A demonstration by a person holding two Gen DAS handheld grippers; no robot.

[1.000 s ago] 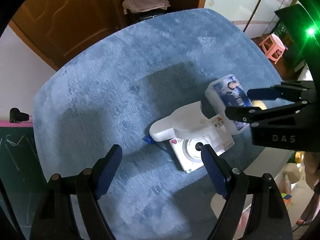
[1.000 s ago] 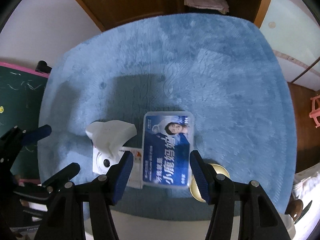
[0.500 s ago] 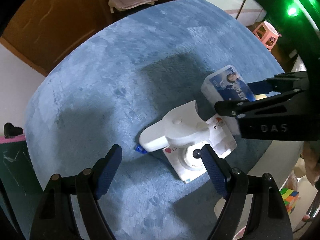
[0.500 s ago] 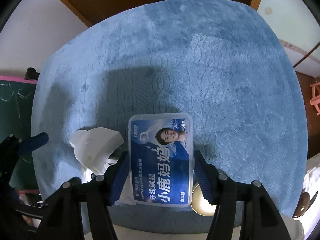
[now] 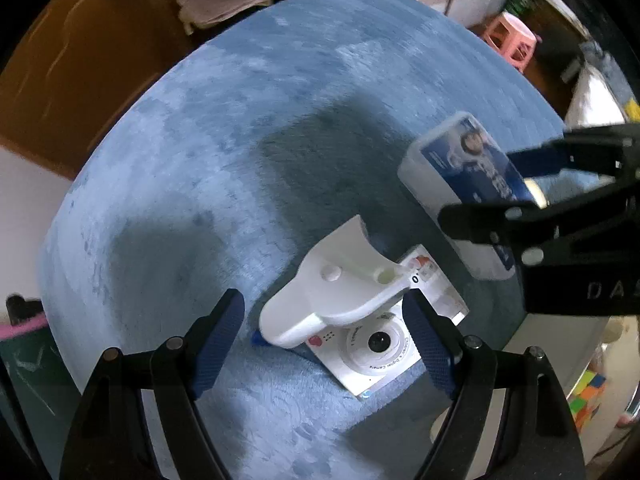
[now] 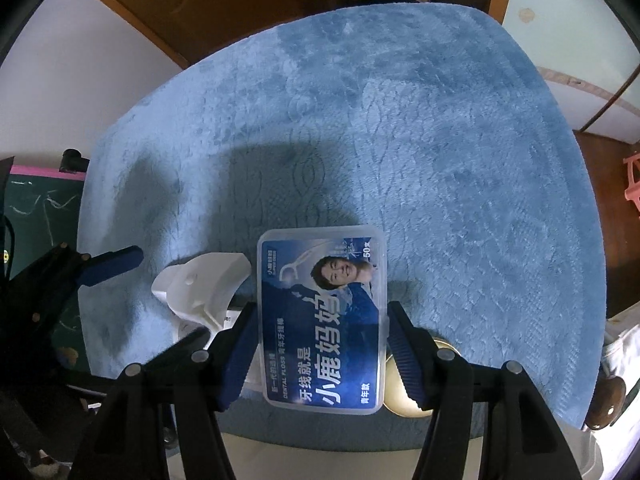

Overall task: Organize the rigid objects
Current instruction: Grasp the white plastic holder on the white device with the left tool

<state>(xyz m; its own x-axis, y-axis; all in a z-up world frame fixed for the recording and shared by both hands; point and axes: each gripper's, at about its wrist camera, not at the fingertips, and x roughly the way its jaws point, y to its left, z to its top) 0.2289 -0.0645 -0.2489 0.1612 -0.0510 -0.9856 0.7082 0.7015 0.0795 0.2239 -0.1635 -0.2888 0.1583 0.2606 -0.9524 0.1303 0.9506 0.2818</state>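
— Surface and room?
— Round table under blue plush cloth; wooden cabinet behind, folded cloth on its shelf, pink stool, chalkboard.
— Items?
— Dental floss box, near the table's front edge, clamped in the right gripper. White plastic holder lying atop a toy camera, between the left gripper's released fingers. Brass disc, perhaps a lid, half hidden.

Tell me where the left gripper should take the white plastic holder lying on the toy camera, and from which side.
Come straight down from above with the left gripper and close across the white holder at its narrow rounded end. That end overhangs the toy camera above the blue mat, so both pads probably have room. The flared end lies close to the floss box in the right gripper.
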